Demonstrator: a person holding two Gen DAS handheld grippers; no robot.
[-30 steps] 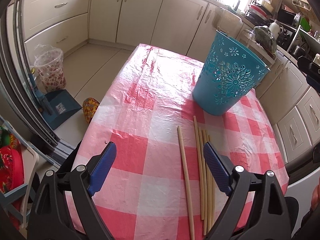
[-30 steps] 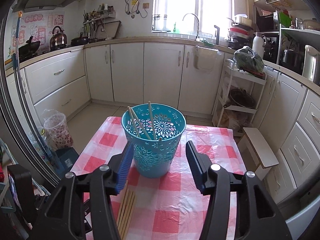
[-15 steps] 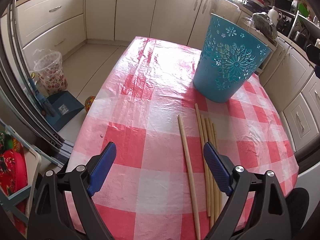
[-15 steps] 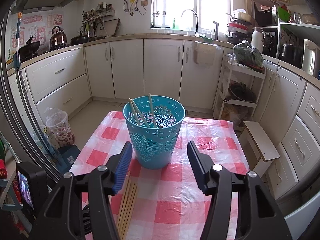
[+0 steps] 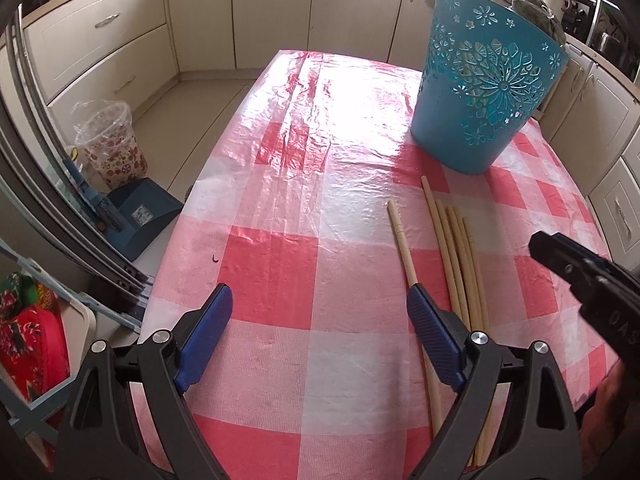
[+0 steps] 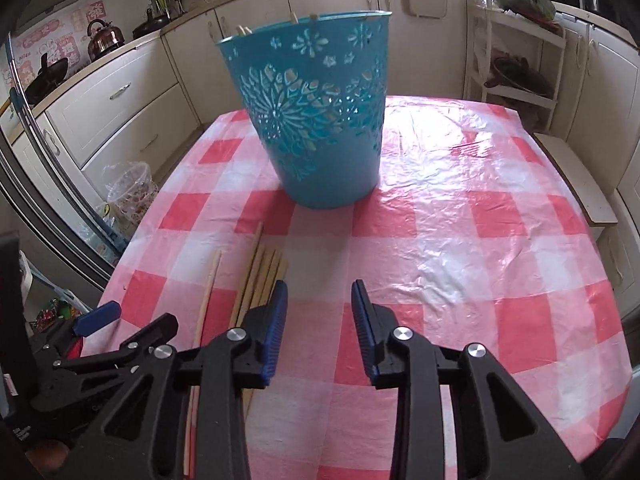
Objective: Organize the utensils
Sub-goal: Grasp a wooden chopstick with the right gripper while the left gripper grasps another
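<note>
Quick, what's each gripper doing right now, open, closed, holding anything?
Left gripper: open wide, holding nothing.
Right gripper: closing, nothing between its pads, chopsticks just beside it.

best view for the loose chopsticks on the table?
Left wrist: the chopsticks lie mostly unobstructed, one apart from a bundle of four. Right wrist shows them at the left, lower ends hidden behind the closing, empty right gripper.

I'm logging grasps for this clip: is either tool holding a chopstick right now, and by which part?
Nothing is held. The left tool is open; the right tool is closing on nothing; the chopsticks lie on the table.
</note>
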